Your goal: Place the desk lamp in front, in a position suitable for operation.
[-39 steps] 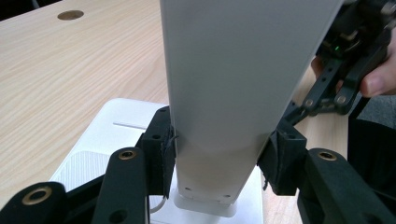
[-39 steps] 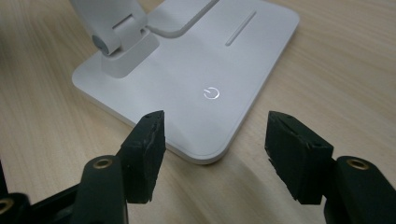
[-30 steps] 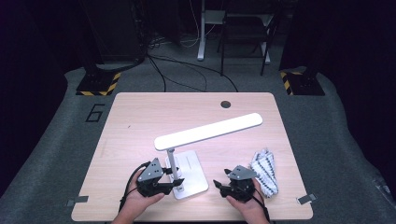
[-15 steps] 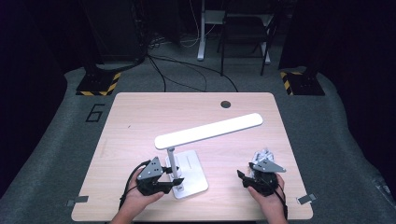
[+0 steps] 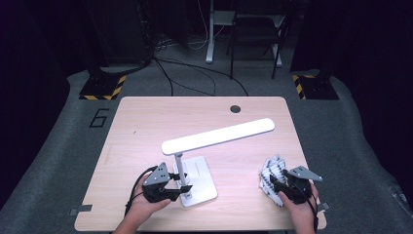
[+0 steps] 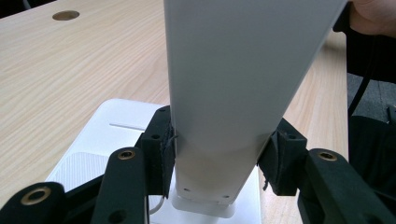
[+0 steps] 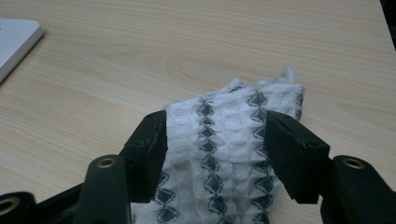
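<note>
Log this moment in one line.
left gripper: clamps lamp post | right gripper: jaws astride cloth, just opening | table

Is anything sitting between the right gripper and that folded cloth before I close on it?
Nothing visible does. In the right gripper view the right gripper already has its jaws on either side of the white patterned cloth, which lies flat on the table. The lamp base is well off to the side.

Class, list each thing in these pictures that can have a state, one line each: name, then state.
Desk lamp: upright on the table, lit, head tilted.
Cloth: crumpled, lying on the table.
Left gripper: jaws closed on the lamp's post.
Right gripper: jaws open, straddling the cloth.
</note>
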Action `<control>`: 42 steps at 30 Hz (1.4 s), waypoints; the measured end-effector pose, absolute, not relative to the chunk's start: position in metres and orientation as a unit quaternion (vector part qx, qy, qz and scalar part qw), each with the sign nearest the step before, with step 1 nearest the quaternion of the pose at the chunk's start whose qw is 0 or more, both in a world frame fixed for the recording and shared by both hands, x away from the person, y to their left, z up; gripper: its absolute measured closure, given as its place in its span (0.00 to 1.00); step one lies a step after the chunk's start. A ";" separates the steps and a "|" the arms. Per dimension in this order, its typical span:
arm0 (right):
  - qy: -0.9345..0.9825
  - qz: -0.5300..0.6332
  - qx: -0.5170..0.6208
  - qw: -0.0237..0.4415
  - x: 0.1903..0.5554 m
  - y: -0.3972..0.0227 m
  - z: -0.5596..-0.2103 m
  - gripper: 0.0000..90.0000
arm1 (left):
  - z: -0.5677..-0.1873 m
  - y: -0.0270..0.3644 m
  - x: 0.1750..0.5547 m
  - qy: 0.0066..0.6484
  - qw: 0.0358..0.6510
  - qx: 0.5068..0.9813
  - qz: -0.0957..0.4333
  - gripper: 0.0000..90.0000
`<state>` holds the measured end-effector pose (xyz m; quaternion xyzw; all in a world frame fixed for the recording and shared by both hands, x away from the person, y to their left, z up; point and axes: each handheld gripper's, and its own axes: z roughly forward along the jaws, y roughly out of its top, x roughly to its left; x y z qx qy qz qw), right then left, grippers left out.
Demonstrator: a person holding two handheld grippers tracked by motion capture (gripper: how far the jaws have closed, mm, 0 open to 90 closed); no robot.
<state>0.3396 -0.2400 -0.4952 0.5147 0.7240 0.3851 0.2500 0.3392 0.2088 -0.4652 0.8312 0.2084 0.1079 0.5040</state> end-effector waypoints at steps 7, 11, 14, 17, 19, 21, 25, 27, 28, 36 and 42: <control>0.745 0.356 0.509 0.243 0.348 -0.239 -0.506 0.36 | -0.466 0.209 0.339 0.209 0.507 0.829 0.106 0.58; 0.745 0.353 0.514 0.234 0.351 -0.239 -0.511 0.33 | -0.466 0.210 0.339 0.209 0.505 0.831 0.102 0.57; 0.746 0.348 0.520 0.226 0.352 -0.238 -0.514 0.32 | -0.466 0.210 0.340 0.208 0.506 0.831 0.102 0.57; 0.746 0.351 0.522 0.220 0.353 -0.238 -0.516 0.30 | -0.466 0.210 0.340 0.210 0.507 0.830 0.099 0.57; 0.749 0.350 0.519 0.219 0.353 -0.238 -0.517 0.30 | -0.466 0.210 0.340 0.209 0.507 0.830 0.099 0.57; 0.749 0.350 0.519 0.218 0.353 -0.237 -0.517 0.30 | -0.466 0.210 0.340 0.210 0.507 0.830 0.098 0.57; 0.750 0.352 0.518 0.213 0.353 -0.236 -0.519 0.30 | -0.467 0.210 0.340 0.212 0.510 0.828 0.099 0.57; 0.750 0.355 0.517 0.212 0.354 -0.236 -0.519 0.29 | -0.467 0.210 0.340 0.212 0.510 0.828 0.099 0.57; 0.750 0.356 0.517 0.210 0.354 -0.236 -0.518 0.29 | -0.467 0.210 0.340 0.211 0.511 0.828 0.098 0.57; 0.753 0.352 0.516 0.208 0.353 -0.229 -0.517 0.20 | -0.467 0.210 0.340 0.213 0.512 0.826 0.099 0.57; 0.758 0.346 0.515 0.203 0.355 -0.228 -0.522 0.20 | -0.467 0.210 0.340 0.214 0.512 0.826 0.098 0.57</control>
